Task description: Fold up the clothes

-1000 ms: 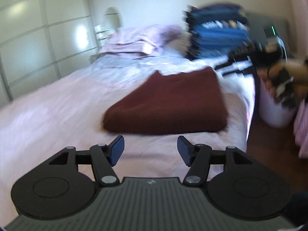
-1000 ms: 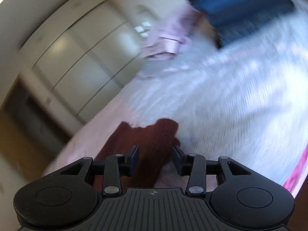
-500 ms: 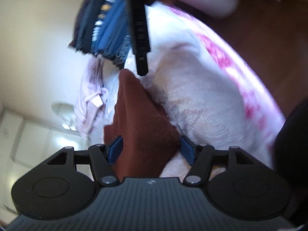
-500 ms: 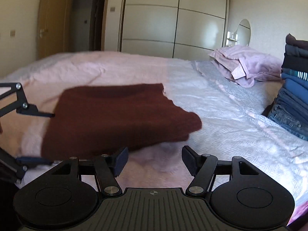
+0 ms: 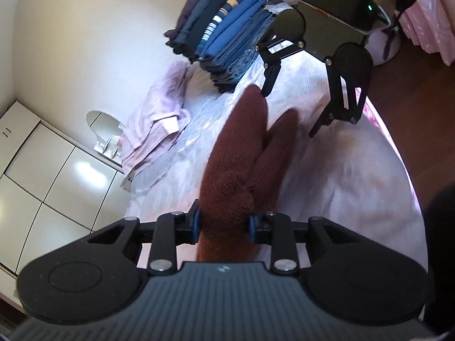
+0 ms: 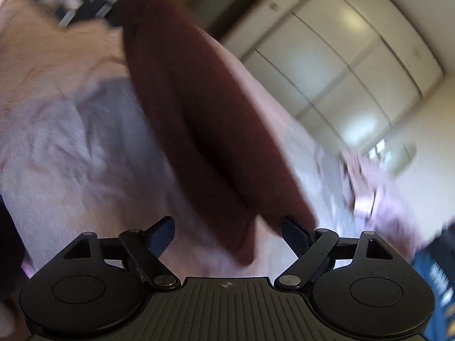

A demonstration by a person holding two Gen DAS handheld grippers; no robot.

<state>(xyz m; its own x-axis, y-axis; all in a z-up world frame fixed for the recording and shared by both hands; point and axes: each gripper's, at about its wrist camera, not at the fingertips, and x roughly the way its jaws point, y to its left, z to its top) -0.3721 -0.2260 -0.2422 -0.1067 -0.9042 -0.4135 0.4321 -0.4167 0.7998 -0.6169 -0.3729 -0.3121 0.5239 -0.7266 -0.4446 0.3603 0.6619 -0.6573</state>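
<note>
Half a second ago the left gripper (image 5: 224, 224) only straddled the maroon sweater (image 5: 244, 153) with its jaws apart; now the blue pads have closed on a bunched end of the knit, so the folded bundle can be raised off the pink bedspread (image 5: 341, 176) as one piece (pinching the thick stack keeps the layers from sliding open). Its far end seems to trail down toward the bed. Left of it lie a lilac shirt (image 5: 159, 122) and a stack of folded clothes (image 5: 224, 37) at the headboard, leaving bare quilt between. Further right, the right gripper (image 6: 227, 233) has swung in beneath the sweater, jaws wide and holding nothing. Beyond that is the mattress edge, then floor.
</note>
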